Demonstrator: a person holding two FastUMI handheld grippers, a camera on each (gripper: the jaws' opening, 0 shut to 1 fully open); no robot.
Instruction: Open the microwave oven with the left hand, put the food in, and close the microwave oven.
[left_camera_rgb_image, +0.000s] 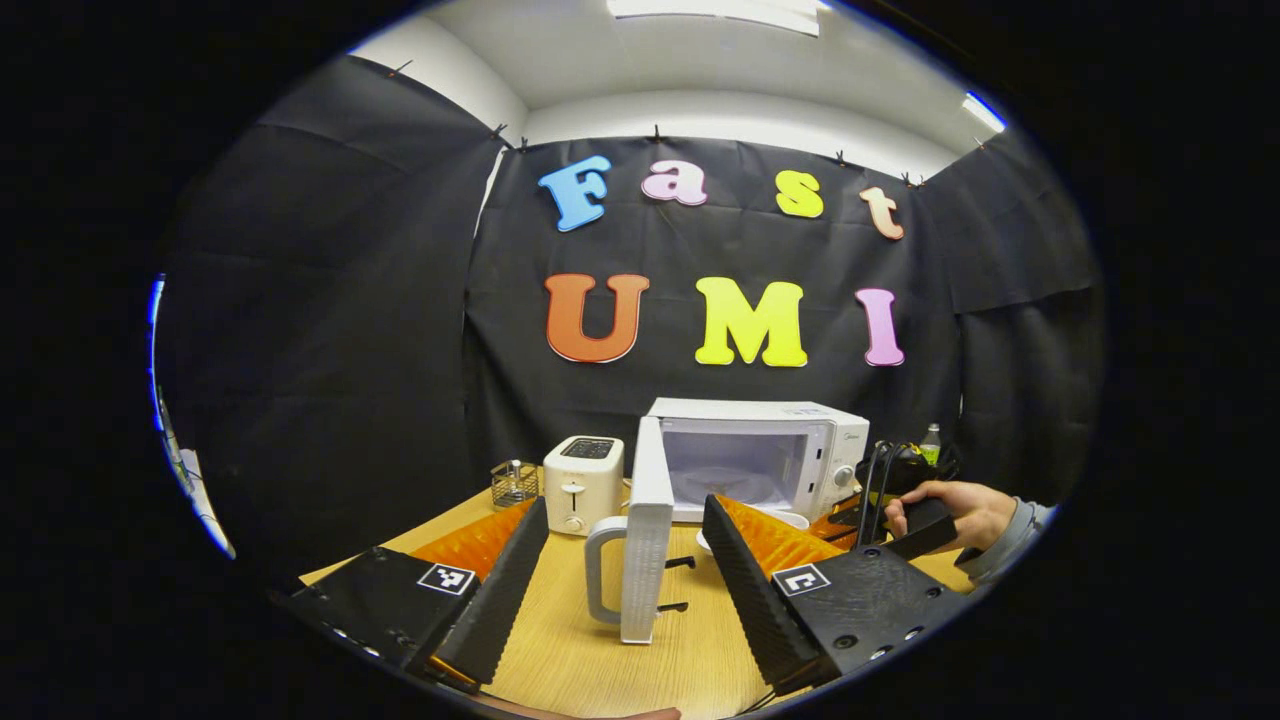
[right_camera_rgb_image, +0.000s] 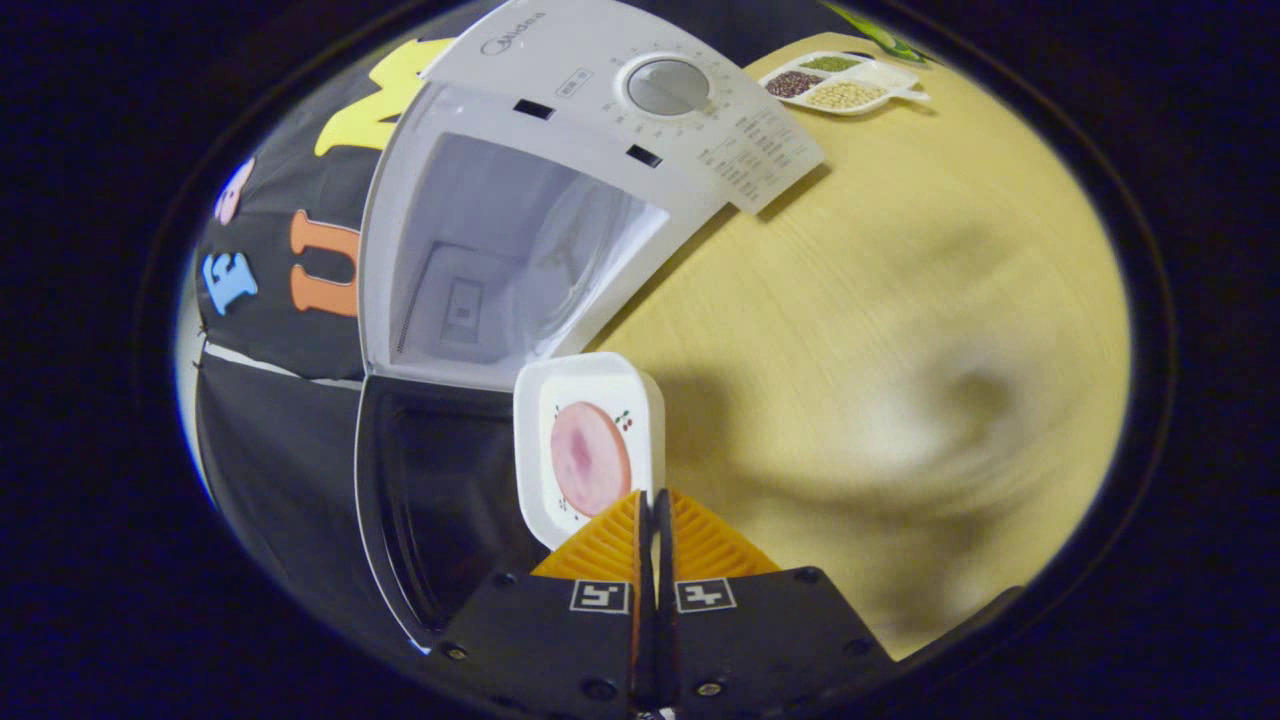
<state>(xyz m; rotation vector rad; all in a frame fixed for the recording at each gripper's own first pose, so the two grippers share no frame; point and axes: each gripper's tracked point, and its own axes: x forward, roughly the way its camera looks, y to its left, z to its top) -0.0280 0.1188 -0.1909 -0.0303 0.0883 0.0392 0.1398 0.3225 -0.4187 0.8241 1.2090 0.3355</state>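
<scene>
Two grippers, one microwave oven, one dish of food on a wooden table (left_camera_rgb_image: 560, 650).

Left gripper (left_camera_rgb_image: 625, 560): lower centre of the left gripper view, fingers spread wide, released, nothing between them. The microwave door (left_camera_rgb_image: 648, 530) stands edge-on in the gap between the fingers, its handle (left_camera_rgb_image: 600, 570) toward the camera; whether either finger touches it cannot be told.

Microwave oven (left_camera_rgb_image: 755, 460): centre of the left gripper view, door swung open, white cavity exposed. In the right gripper view it fills the upper left, tilted, with its dial (right_camera_rgb_image: 668, 87) at the top and the dark door window at lower left.

Right gripper (right_camera_rgb_image: 652, 520): bottom centre of the right gripper view, fingers clenched together on the rim of a white square dish (right_camera_rgb_image: 588, 445), which carries a pink round slice of food (right_camera_rgb_image: 590, 458). Dish sits just in front of the open cavity, at its lower edge.

Other items: white toaster (left_camera_rgb_image: 583, 482) left of the microwave; small glass holder (left_camera_rgb_image: 514, 483) beside it; a hand (left_camera_rgb_image: 955, 512) at right of the left gripper view, holding the other gripper; divided tray of beans (right_camera_rgb_image: 838, 82) at upper right of the right gripper view.
</scene>
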